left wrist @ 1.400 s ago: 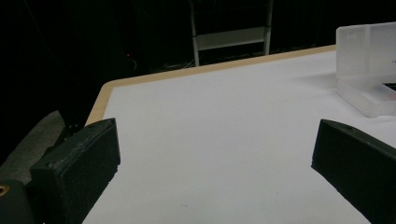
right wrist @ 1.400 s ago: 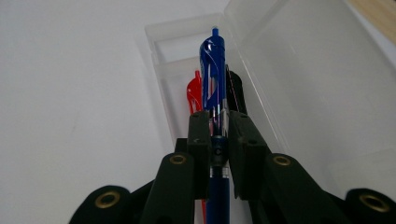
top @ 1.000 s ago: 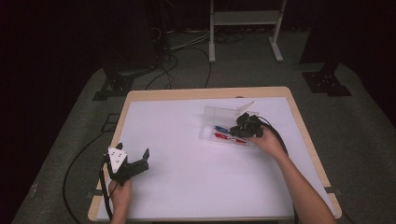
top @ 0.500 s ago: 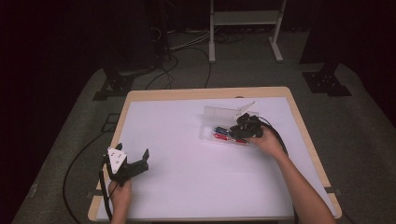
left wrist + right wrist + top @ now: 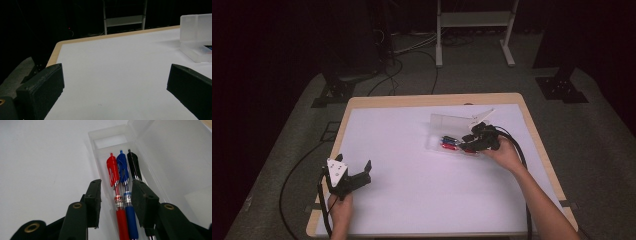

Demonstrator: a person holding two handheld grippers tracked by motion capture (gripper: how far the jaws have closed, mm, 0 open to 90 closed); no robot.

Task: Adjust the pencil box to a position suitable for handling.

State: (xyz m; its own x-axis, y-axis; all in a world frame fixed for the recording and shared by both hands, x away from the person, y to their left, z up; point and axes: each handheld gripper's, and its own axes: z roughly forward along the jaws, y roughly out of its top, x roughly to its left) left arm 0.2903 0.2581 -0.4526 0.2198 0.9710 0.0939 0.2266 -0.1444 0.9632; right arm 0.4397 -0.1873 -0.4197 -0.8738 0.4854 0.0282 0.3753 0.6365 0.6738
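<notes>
High view: a white-topped table (image 5: 412, 200) with a pale wood rim carries a clear plastic pencil case (image 5: 447, 122), its lid standing open, at the right half of the top. The person's right gripper (image 5: 472, 141) hangs over the case's near end, while the left gripper (image 5: 362, 172) rests well apart at the near left edge, jaws spread wide over bare table and gripping nothing.

In the right gripper view, three pens lie side by side in the case's tray: a red pen (image 5: 116, 182), a blue pen (image 5: 125, 185) and a black pen (image 5: 133, 165), caps pointing away. The right jaws have just been opening and now stand partly apart, straddling the red and blue barrels without pressing on them; the black pen runs under the far jaw.

The step in hand looks like either a release into the tray or a line-up for a pick; the pictures do not settle which. A pick would call for centring on one barrel so that the pads do not pinch two pens at once, then closing and lifting clear of the tray wall.
</notes>
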